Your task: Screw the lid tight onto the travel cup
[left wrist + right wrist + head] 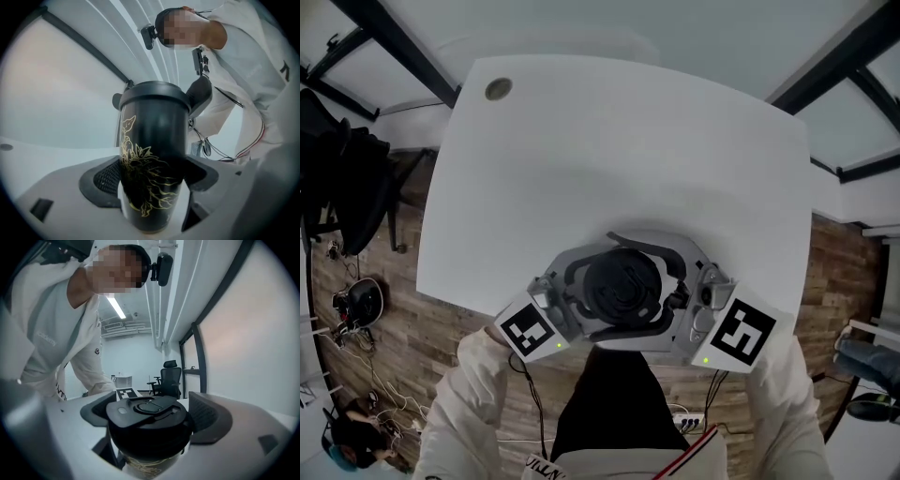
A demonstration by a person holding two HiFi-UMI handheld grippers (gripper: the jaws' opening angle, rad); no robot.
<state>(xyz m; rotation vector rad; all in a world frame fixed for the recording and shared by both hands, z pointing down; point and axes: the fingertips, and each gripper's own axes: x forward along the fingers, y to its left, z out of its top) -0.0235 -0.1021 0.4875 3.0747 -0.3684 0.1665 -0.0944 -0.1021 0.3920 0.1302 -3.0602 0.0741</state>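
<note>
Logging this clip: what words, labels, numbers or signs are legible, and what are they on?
No text reads clearly.
Travel cup: gold flower drawing only, no words.
Lid: raised mark, too unclear to read.
Left marker cube, right marker cube: black-and-white square patterns, no letters.
Person's garment: lettering, too blurred to read.

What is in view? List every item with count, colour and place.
travel cup: one, black with gold pattern, at the table's near edge
lid: one, black, on top of the cup
table: one, white, under the grippers
grommet: one, grey, table's far left corner
office chair: one, black, far back in the room
floor: wood, brown, around the table
left gripper: one, grey, shut on the cup's body
right gripper: one, grey, shut on the lid
sleeves: two, white, behind the grippers
</note>
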